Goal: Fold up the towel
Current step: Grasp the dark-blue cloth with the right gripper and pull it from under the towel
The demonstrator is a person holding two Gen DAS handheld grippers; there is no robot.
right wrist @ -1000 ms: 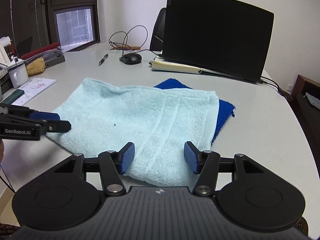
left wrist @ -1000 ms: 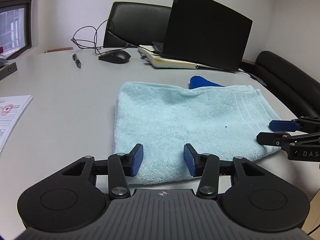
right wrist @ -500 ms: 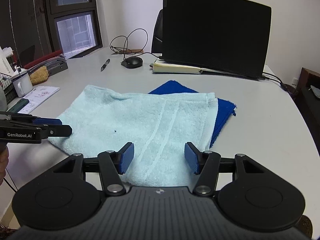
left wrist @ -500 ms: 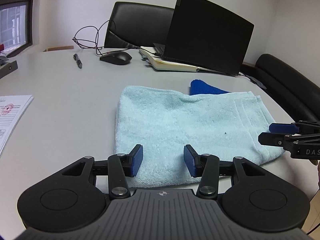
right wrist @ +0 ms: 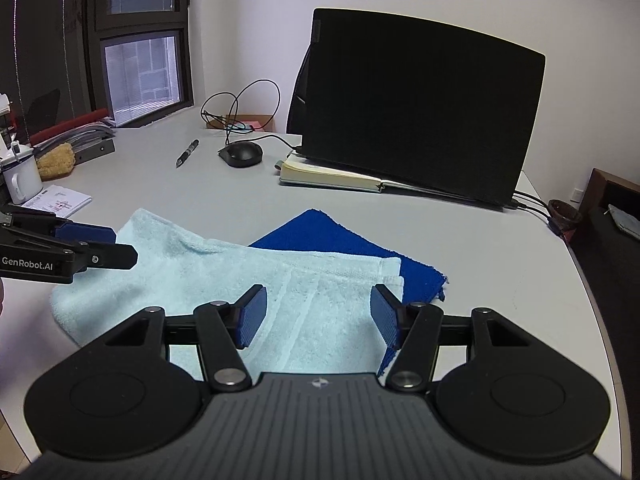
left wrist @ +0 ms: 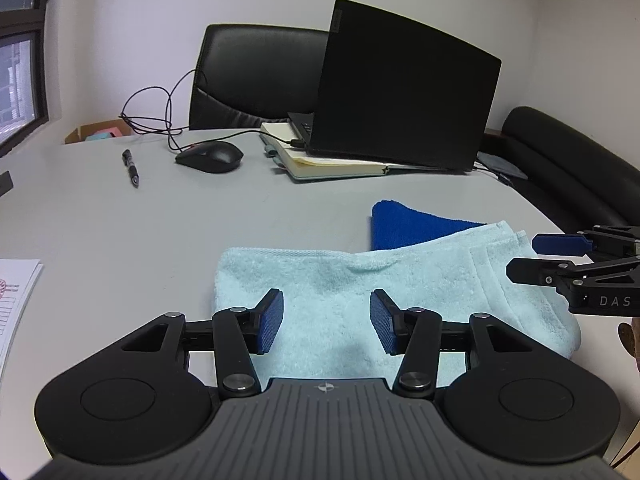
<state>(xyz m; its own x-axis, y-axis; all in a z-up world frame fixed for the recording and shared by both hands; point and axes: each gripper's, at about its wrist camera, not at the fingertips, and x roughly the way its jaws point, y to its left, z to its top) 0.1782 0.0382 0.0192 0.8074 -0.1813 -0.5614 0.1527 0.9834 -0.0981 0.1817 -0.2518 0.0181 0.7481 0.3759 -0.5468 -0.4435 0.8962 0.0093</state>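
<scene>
A light blue towel (left wrist: 352, 280) lies folded on the grey table, also in the right wrist view (right wrist: 224, 276). It partly covers a dark blue towel (left wrist: 408, 224) that sticks out behind it and at its right (right wrist: 344, 240). My left gripper (left wrist: 326, 320) is open and empty, above the towel's near left part. My right gripper (right wrist: 316, 316) is open and empty, above the towel's near right part. Each gripper shows side-on in the other's view, the right one (left wrist: 532, 256) and the left one (right wrist: 120, 246).
A black laptop (left wrist: 404, 88) stands on a notebook (left wrist: 332, 164) at the back. A mouse (left wrist: 210, 156), a cable and a pen (left wrist: 131, 168) lie back left. Papers (left wrist: 12, 300) lie left. A white mug (right wrist: 20, 178) stands far left. Black chairs stand behind and right.
Both grippers have pulled back toward the table's near edge and tilted up, so the towel sits lower in both views. Both stay open. The towel has not moved.
</scene>
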